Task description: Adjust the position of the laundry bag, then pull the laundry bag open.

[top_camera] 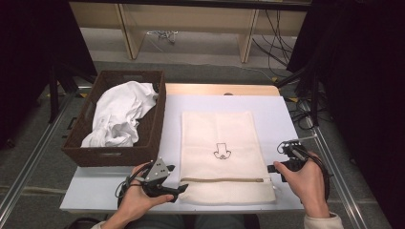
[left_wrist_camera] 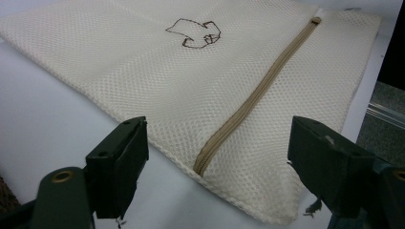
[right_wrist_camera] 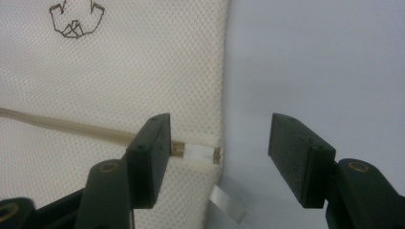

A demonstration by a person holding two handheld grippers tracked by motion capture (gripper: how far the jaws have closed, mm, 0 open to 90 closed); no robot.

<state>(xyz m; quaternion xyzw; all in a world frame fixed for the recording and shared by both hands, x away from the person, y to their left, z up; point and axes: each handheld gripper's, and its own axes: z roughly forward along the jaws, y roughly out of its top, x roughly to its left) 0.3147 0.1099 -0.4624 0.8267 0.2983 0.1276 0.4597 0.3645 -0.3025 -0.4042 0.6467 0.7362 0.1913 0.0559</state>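
A cream mesh laundry bag (top_camera: pixel 222 155) lay flat on the white surface (top_camera: pixel 282 112), slightly toward 5 o'clock from the surface's middle, its long sides running from 6 to 12 o'clock. A small dark line drawing (top_camera: pixel 221 150) marked its centre, and a tan zipper (top_camera: pixel 222 180) crossed it from 9 to 3 o'clock near the edge closest to the person. At the bag's 7 o'clock corner the left tongs (top_camera: pixel 177 190) sat in the person's left hand (top_camera: pixel 136 200), released, jaws spread wide; in the left gripper view the zipper's near end (left_wrist_camera: pixel 203 162) and the bag's corner lay on the surface between and beyond the jaws, with neither pad pressing on the fabric. At 3 o'clock from the zipper the right tongs (top_camera: pixel 271 168) rested in the right hand (top_camera: pixel 305 183), likewise released and gaping. The right gripper view looked down on the bag's side edge, where the zipper ended at a small white tab (right_wrist_camera: pixel 198 153) just beside the left jaw, apart from it, while the other jaw hung over bare surface. At 9 o'clock from the bag stood a dark woven basket (top_camera: pixel 155 119) touching the surface's left part, holding crumpled white cloth (top_camera: pixel 119 114).
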